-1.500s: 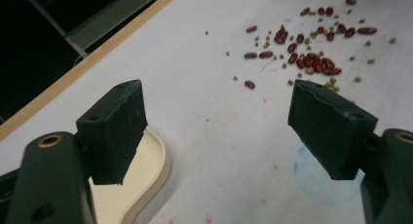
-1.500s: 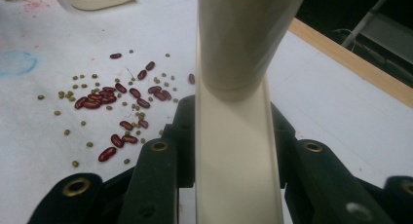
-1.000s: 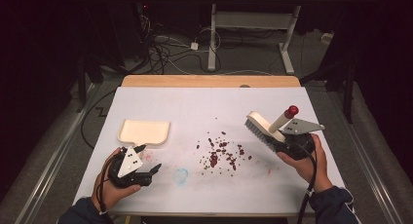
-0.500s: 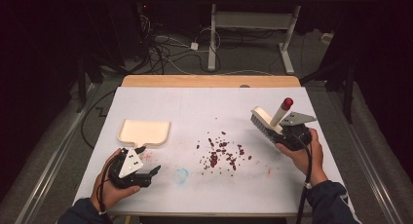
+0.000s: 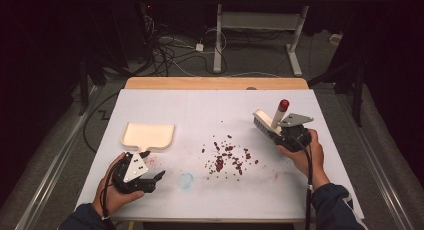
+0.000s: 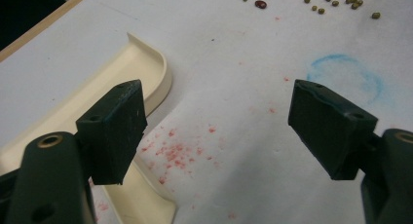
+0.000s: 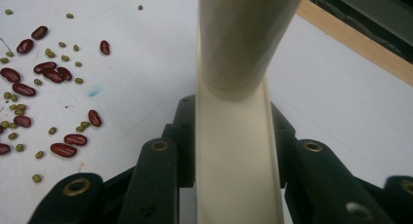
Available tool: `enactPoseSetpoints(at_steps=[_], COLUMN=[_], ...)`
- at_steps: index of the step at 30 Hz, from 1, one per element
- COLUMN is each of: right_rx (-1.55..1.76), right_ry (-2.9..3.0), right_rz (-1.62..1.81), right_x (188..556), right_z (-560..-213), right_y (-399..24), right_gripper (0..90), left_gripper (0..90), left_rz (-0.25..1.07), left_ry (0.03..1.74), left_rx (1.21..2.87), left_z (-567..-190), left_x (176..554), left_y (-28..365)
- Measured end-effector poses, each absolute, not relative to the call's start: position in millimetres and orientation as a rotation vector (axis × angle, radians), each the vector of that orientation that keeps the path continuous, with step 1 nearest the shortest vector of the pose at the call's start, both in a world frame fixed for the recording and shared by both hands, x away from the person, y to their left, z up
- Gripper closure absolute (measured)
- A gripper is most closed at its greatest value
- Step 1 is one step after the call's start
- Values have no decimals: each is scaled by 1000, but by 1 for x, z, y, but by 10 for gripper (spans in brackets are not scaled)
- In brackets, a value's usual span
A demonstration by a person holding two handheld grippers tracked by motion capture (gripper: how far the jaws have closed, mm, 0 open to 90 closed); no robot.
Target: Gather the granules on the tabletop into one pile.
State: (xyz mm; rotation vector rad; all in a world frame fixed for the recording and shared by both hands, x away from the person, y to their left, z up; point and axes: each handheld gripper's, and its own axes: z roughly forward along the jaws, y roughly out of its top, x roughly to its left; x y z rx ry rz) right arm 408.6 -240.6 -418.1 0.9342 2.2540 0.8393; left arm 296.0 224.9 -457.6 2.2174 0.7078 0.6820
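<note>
High view: the right gripper point(image 5: 276, 131) clamps the brush point(image 5: 265, 122) above the table's point(image 5: 210, 102) right side, bristles angled down, beside the scattered beans point(image 5: 229, 157). The left gripper point(image 5: 159, 176) rests with jaws spread and empty, just beside the dustpan point(image 5: 148, 135) handle at the left.

Brush point(image 7: 234, 87) runs off the top and bottom edges in the right gripper view, bristles out of frame | dustpan point(image 6: 73, 121) partly behind the left gripper's near jaw, cut by the left edge | small green beans point(image 5: 227, 157) in the high view too tiny to count | counter point(image 5: 200, 210) near edge hidden by sleeves
</note>
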Motion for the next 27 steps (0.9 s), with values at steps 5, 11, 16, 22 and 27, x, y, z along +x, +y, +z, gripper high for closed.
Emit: enactPoseSetpoints(at_steps=[5,11,16,22,27], right_rx=[917,883,853,811,816], right_ry=[2252,2248,2271,2259,2237], right_rz=[850,859,841,793,799], right_x=[415,428,437,448,464], right_z=[-418,-419,-425,-427,-428], right_y=[-233,-214,-196,-176,-166], right_gripper=[672,673,673,673,673], left_gripper=[209,200,200,200,200], left_rz=[680,672,664,663,652], left_ry=[716,708,696,693,694], left_rx=[2218,2226,2235,2227,2231], left_z=[-458,-458,-459,-458,-459], left_x=[295,297,297,297,298], left_y=[226,224,221,220,220])
